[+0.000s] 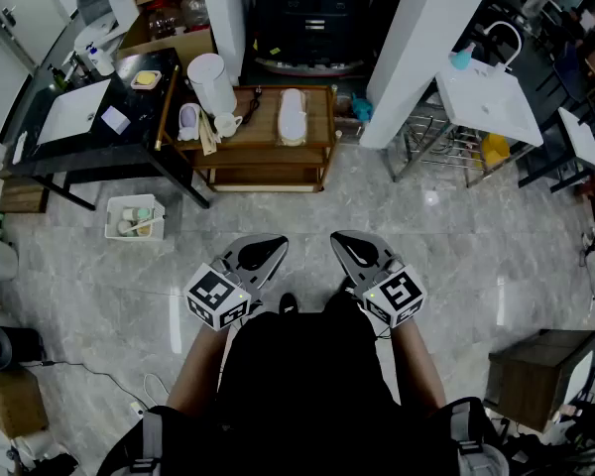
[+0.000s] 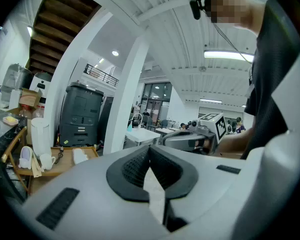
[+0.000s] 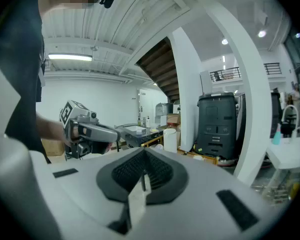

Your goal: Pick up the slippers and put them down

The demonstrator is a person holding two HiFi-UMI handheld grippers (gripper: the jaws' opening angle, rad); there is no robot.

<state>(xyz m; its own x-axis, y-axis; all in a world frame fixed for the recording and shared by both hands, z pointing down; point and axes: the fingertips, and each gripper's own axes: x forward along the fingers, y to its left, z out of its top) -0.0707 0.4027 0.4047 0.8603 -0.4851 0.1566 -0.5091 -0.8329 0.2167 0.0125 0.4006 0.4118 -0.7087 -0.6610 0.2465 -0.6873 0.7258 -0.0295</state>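
In the head view the person stood on a grey marbled floor (image 1: 446, 246) with both tools held out low in front of the body, at the lower middle of the frame. The left gripper (image 1: 265, 250) had its jaws pressed together with nothing between them, which its own view bore out: the two dark ribbed pads met along a single seam. The right gripper (image 1: 356, 249) was the same, jaws together and empty, and lay just beside the left one, the two apart. The slippers (image 1: 292, 115), white and laid side by side as a pair, rested on the top of a low wooden table (image 1: 263, 119) at the upper middle of the frame, well apart from both grippers. On that table's left end stood a tall white jug (image 1: 210, 82) with a small mug (image 1: 227, 124) beside it. A white bin (image 1: 134, 216) sat on the floor at left.
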